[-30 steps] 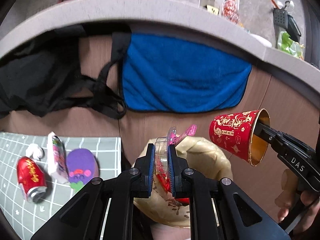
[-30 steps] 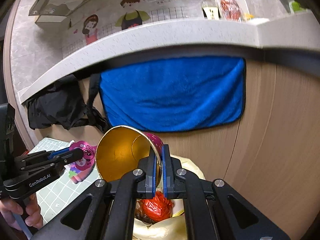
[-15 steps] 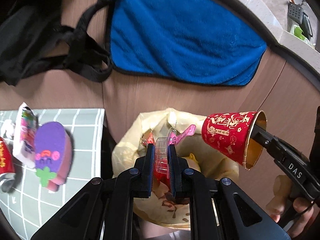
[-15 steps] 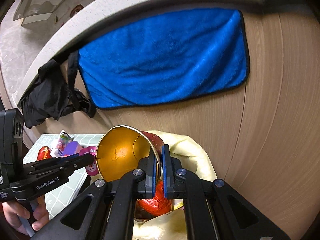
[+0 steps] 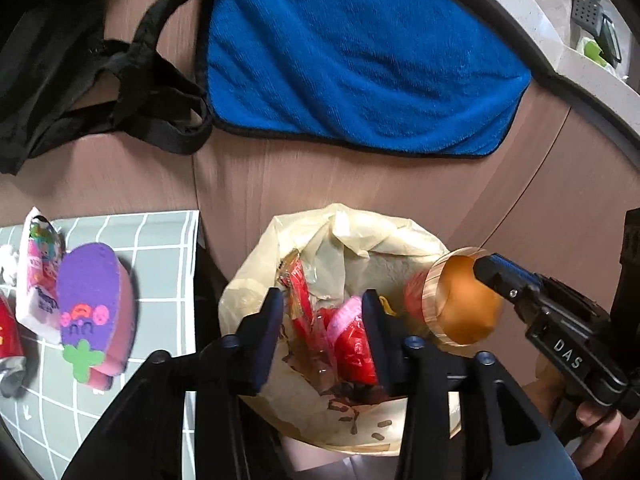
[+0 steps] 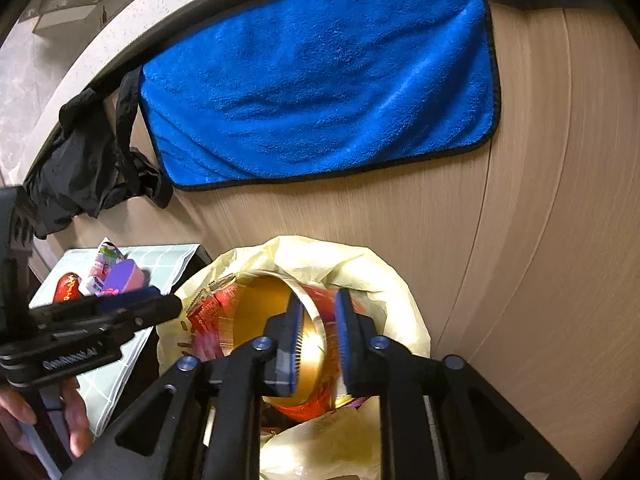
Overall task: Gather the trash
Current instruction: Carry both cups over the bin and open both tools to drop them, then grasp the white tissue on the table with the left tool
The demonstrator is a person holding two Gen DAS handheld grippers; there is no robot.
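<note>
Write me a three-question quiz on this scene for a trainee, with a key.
1. True or false: the towel hangs higher than the bag.
2. Where is the cup?
A. on the counter
B. over the bag, between the jaws of the right gripper
C. on the floor
3. Fill in: the purple thing on the mat is a ___.

Key
1. True.
2. B. The jaws have just been opening, and the cup wall sits between them, blurred.
3. sponge.
</note>
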